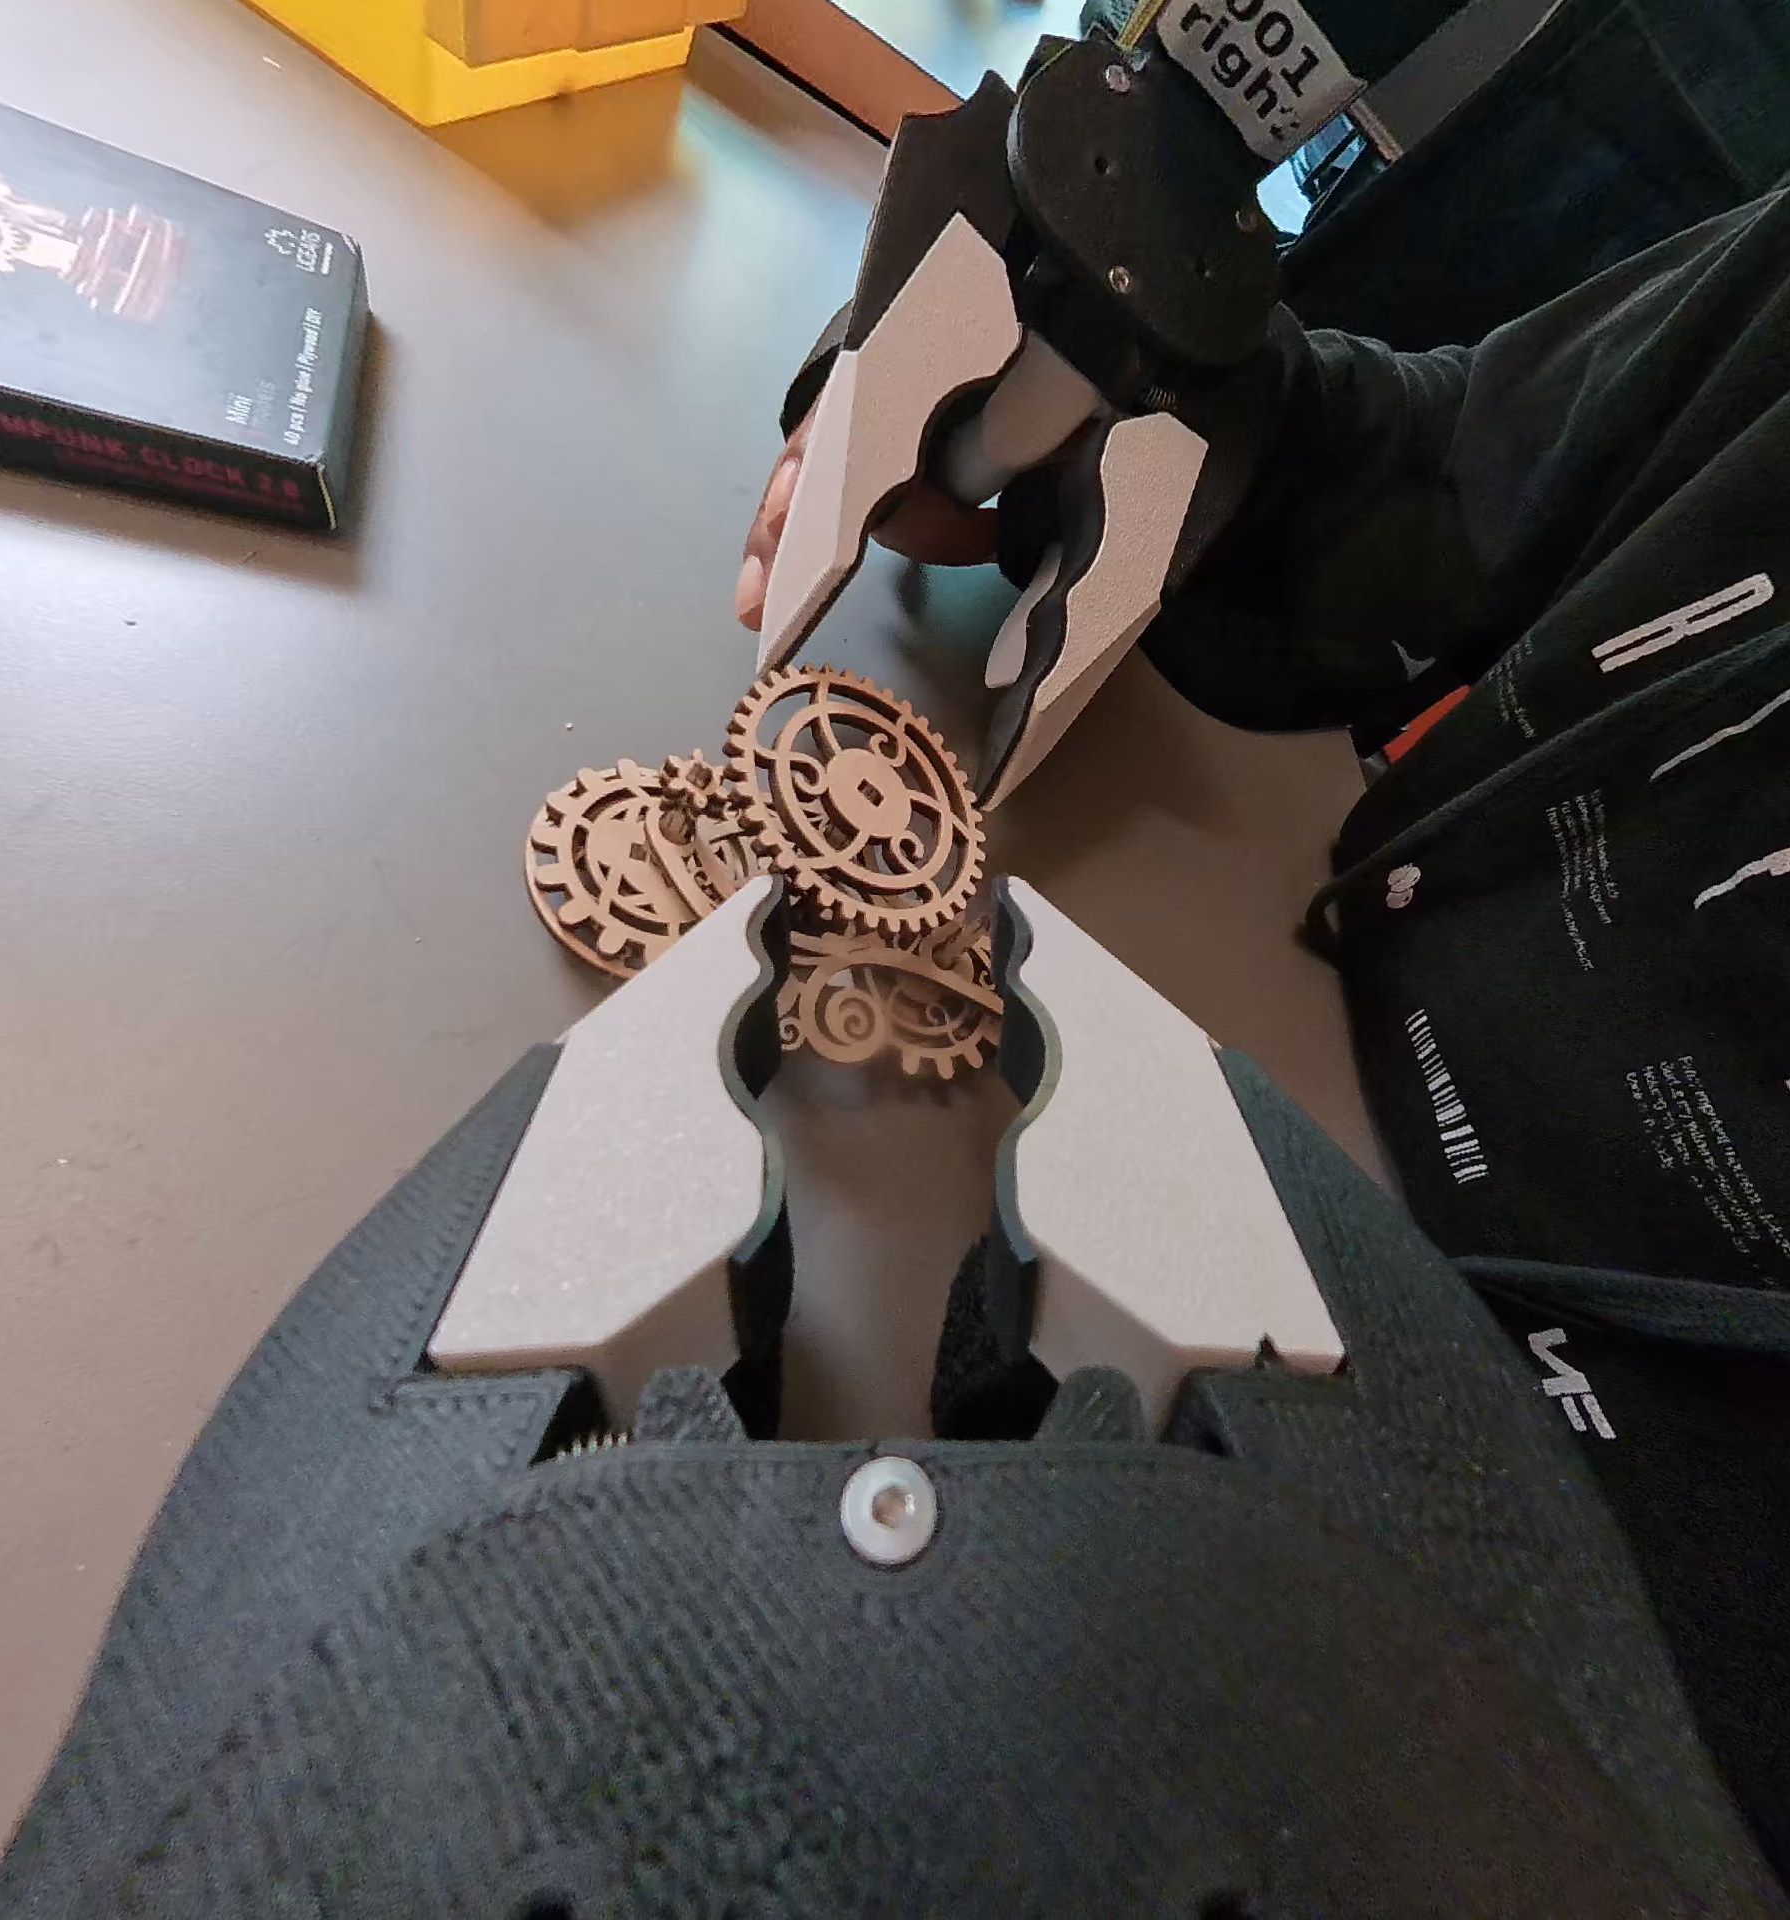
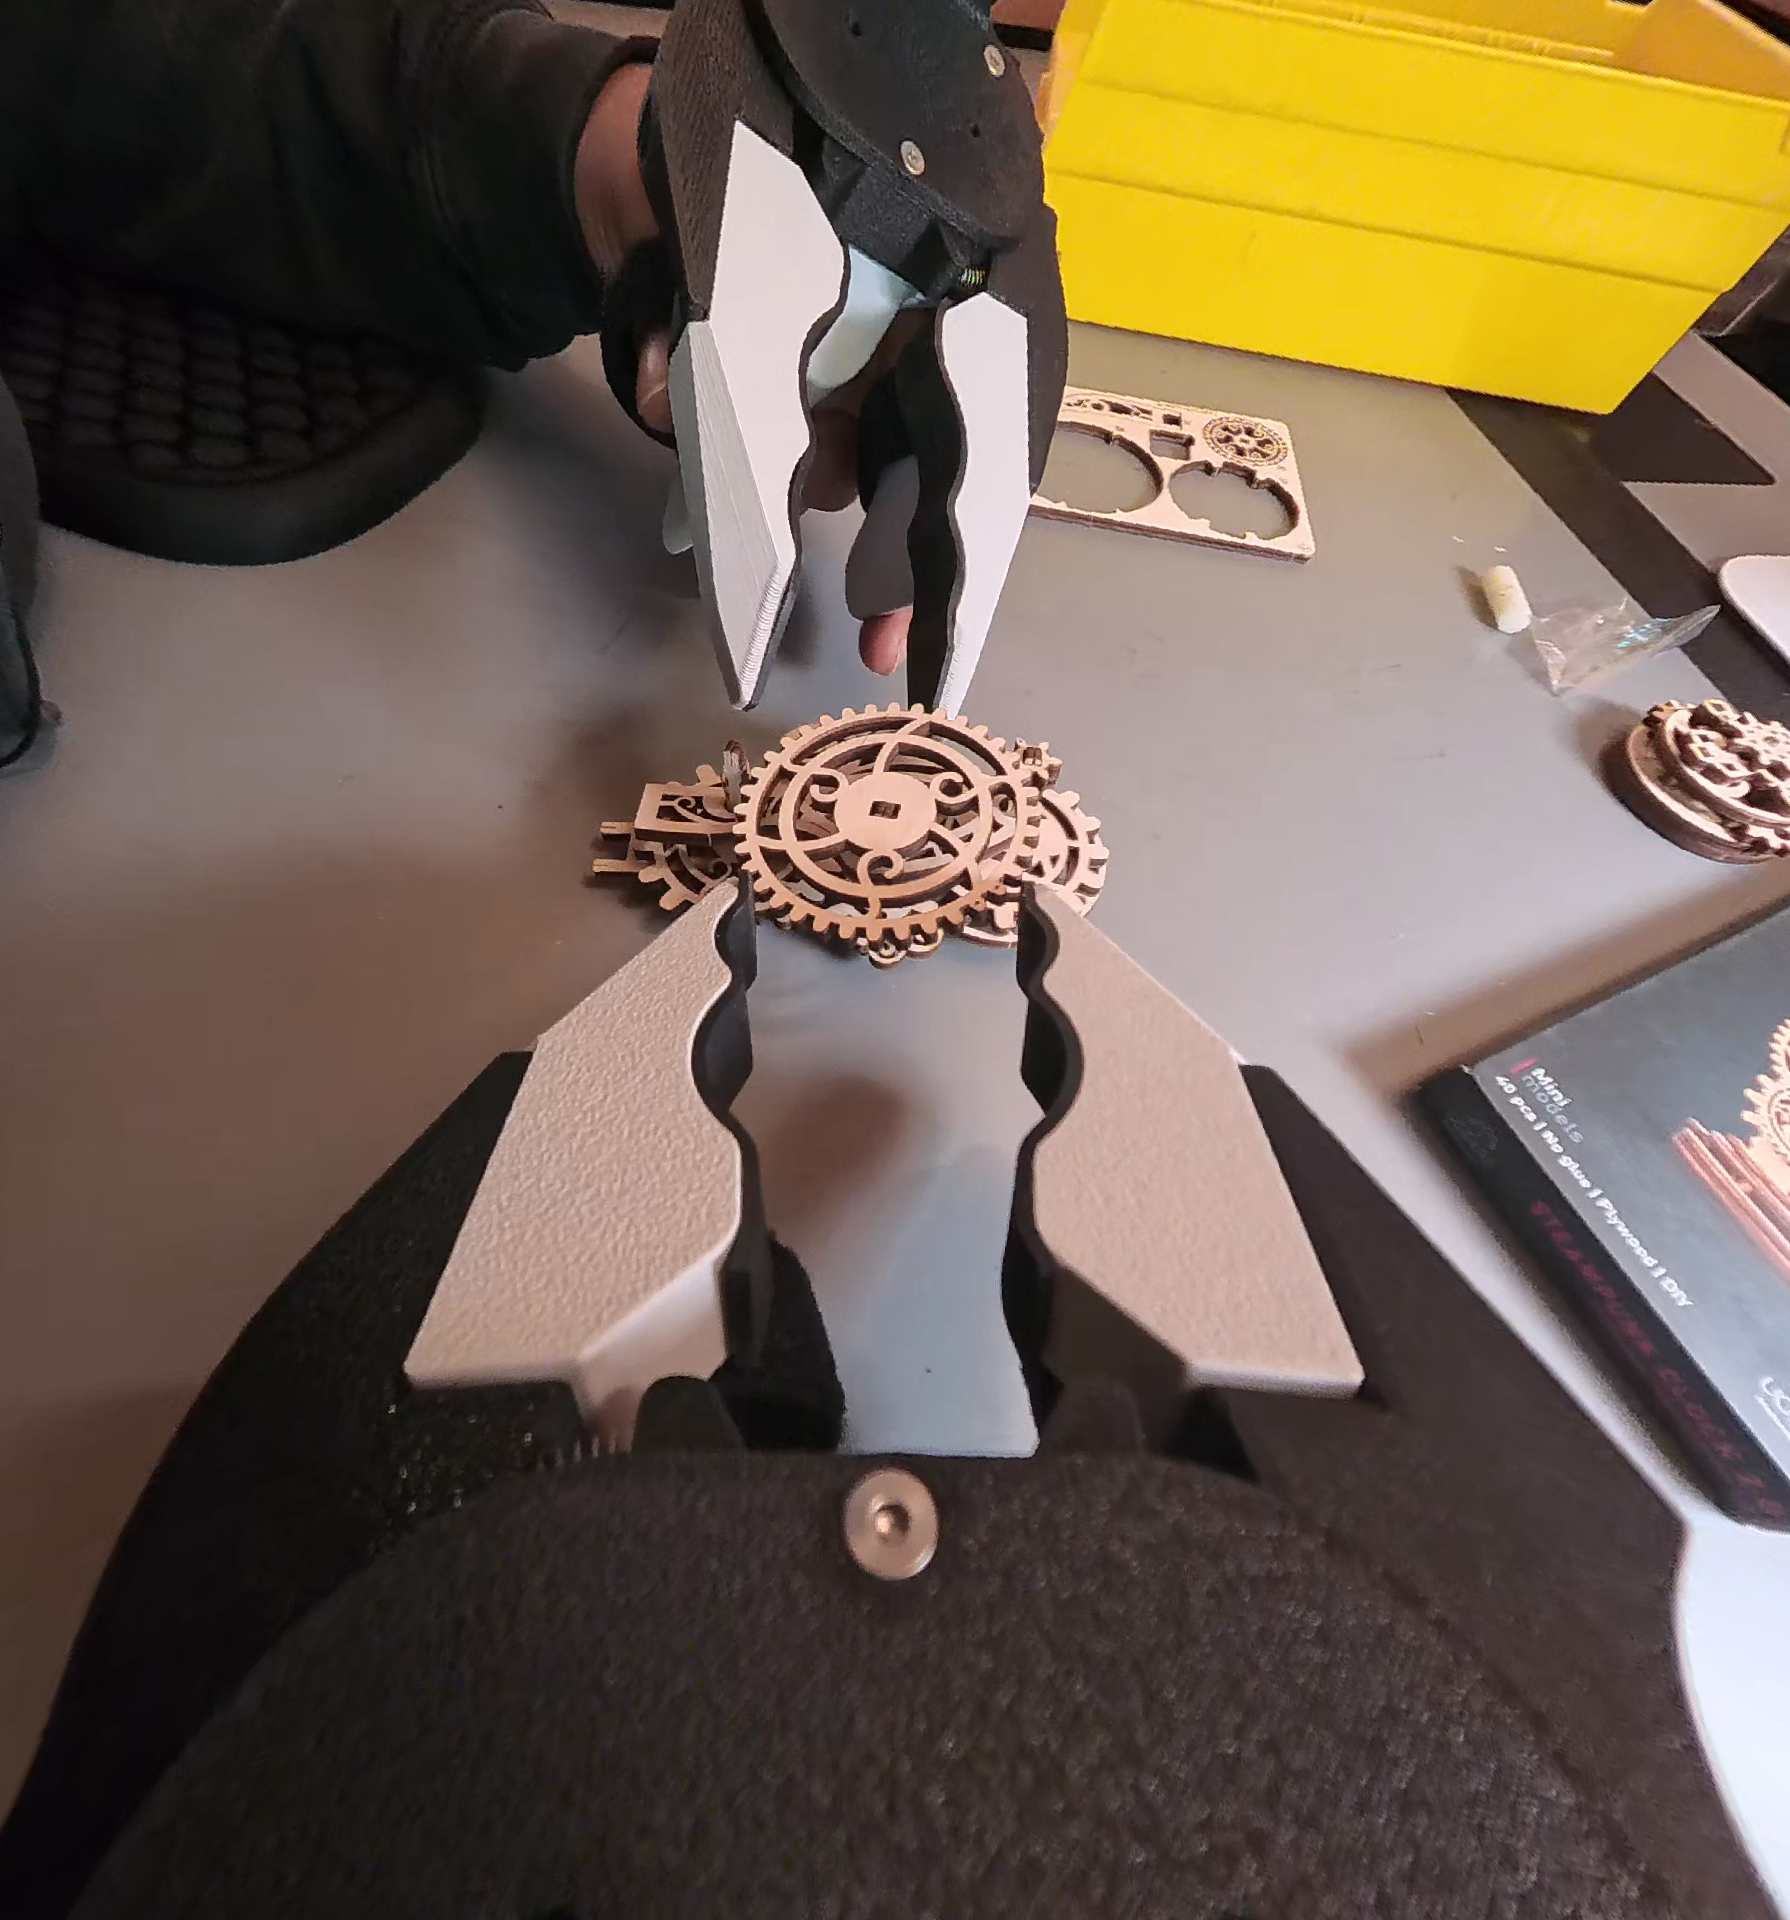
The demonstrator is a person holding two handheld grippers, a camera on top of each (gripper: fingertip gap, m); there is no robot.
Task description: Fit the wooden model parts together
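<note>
A wooden model (image 2: 662,821) of stacked fretwork gears lies on the grey table (image 2: 351,831). Its large gear (image 2: 880,816), with a square hole in its hub, sits tilted on top. My right gripper (image 2: 886,899) is open, its tips flanking the near rim of the large gear. My left gripper (image 2: 844,701) comes down from the far side, open, tips just above the far rim. In the left wrist view the large gear (image 1: 855,800) stands between my left gripper (image 1: 891,894) and the right gripper (image 1: 878,732). More model parts (image 1: 610,862) lie under and beside it.
The black kit box (image 2: 1649,1195) lies at the right, and it also shows in the left wrist view (image 1: 143,312). A yellow bin (image 2: 1390,187) stands behind. A punched-out plywood sheet (image 2: 1171,478), a plastic wrapper (image 2: 1597,634) and a small dark gear assembly (image 2: 1722,790) lie nearby. A person's dark clothing (image 1: 1597,831) borders the table. My left and right fingertips are right by each other.
</note>
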